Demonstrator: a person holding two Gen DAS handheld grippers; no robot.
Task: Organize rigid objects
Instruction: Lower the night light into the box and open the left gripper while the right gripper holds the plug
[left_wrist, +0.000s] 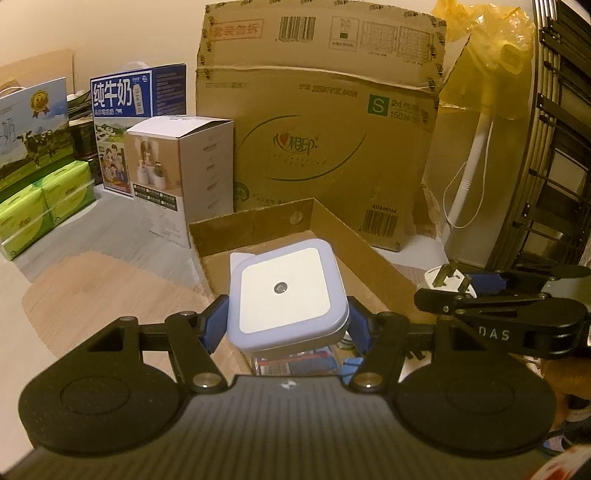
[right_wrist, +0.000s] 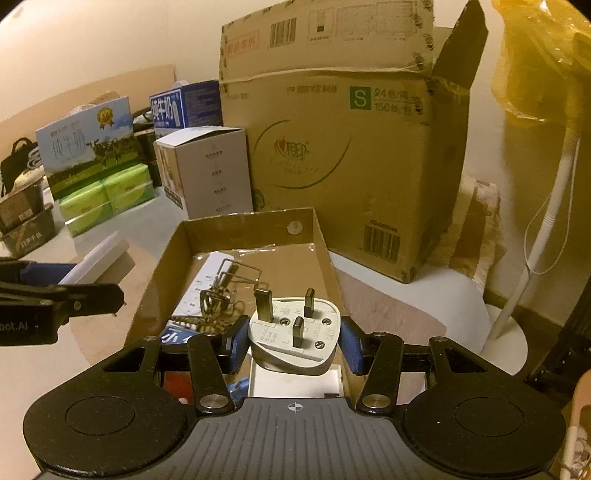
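Note:
My left gripper (left_wrist: 286, 319) is shut on a square white night light (left_wrist: 286, 295) and holds it above the near end of a shallow open cardboard box (left_wrist: 255, 221). My right gripper (right_wrist: 293, 341) is shut on a white three-pin plug adapter (right_wrist: 295, 332), prongs pointing up, held over the same box (right_wrist: 243, 223). The adapter and right gripper also show at the right of the left wrist view (left_wrist: 448, 278). The night light shows edge-on at the left of the right wrist view (right_wrist: 98, 260). Inside the box lie a white power strip (right_wrist: 201, 284), a metal whisk (right_wrist: 218, 295) and other small items.
A large cardboard carton (right_wrist: 343, 147) stands behind the box. A white product box (right_wrist: 210, 170), milk cartons (left_wrist: 122, 122) and green tissue packs (left_wrist: 44, 199) stand at the back left. A white fan stand (right_wrist: 535, 258) with a yellow cover is on the right.

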